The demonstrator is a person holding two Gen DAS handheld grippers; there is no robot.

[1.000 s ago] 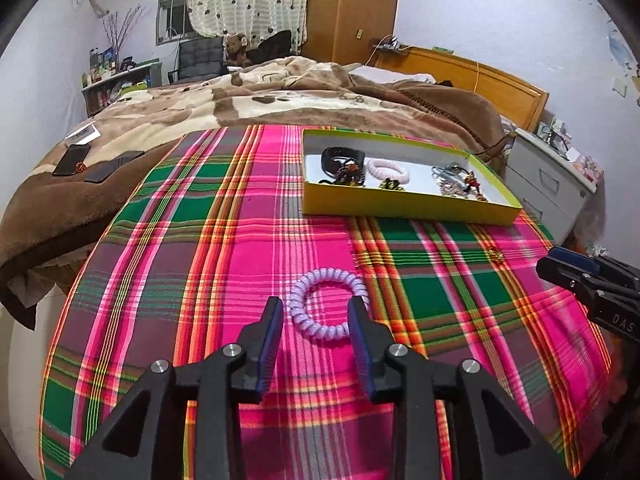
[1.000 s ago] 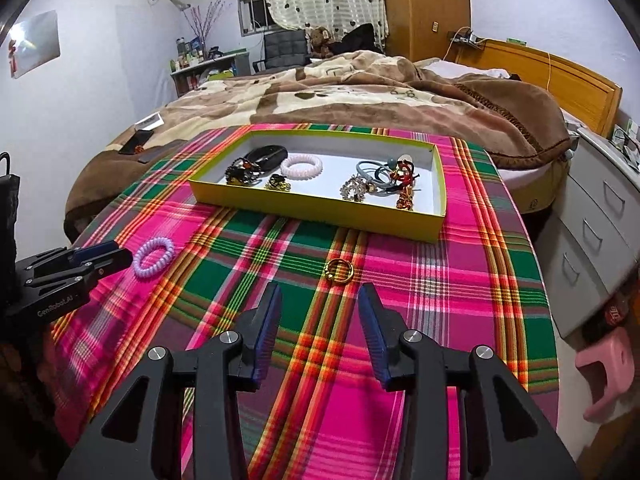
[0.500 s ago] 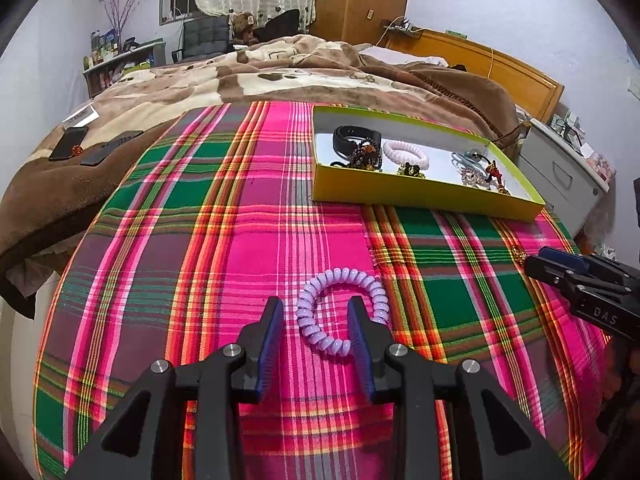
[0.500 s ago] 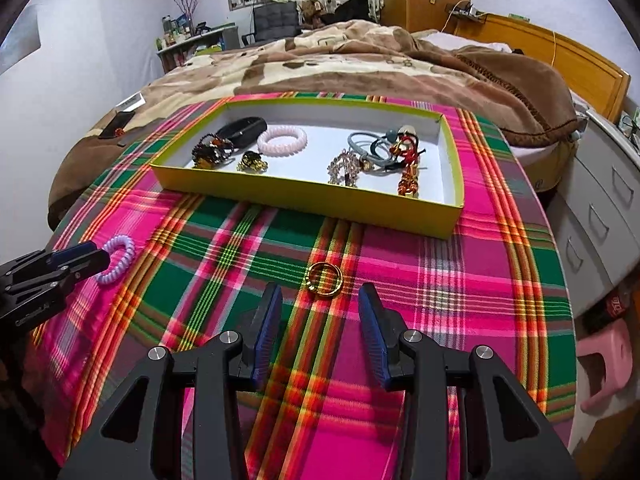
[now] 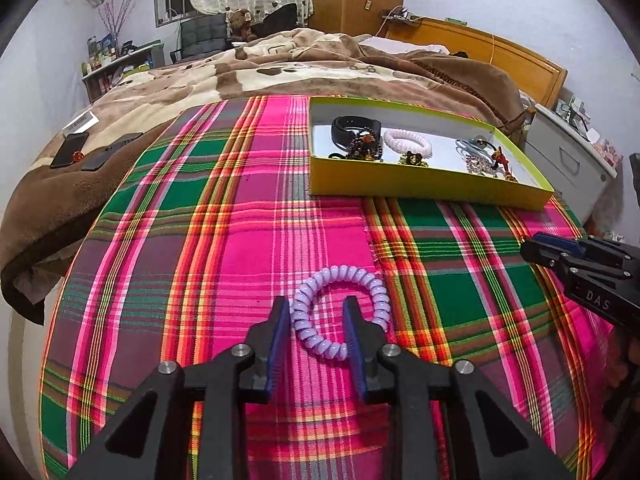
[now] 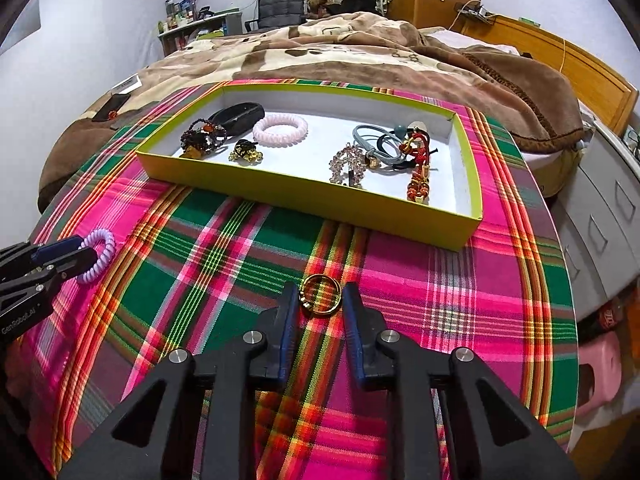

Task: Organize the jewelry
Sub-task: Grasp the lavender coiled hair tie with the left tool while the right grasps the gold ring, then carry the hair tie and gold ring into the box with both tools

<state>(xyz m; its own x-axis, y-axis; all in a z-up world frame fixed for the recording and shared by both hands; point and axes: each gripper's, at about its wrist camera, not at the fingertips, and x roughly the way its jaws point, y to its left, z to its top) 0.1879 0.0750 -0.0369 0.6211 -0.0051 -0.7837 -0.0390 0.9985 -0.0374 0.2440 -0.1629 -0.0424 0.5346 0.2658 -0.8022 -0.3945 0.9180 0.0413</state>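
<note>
Closing around the near arc of a lilac spiral hair tie point(image 5: 343, 312) on the plaid cloth point(image 5: 200, 240), the left gripper point(image 5: 316, 308) hides the part behind its right finger. The right gripper point(image 6: 320, 300) is closing around a gold ring point(image 6: 321, 298); whether either gripper's pads press yet is unclear. Jewelry in the yellow tray point(image 6: 304, 194) is tangled, hard to separate.

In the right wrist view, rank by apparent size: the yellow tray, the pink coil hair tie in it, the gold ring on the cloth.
1. yellow tray, by far the largest.
2. pink coil hair tie.
3. gold ring, smallest, though it lies much nearer the camera, so its true gap to the hair tie is likely greater.
</note>
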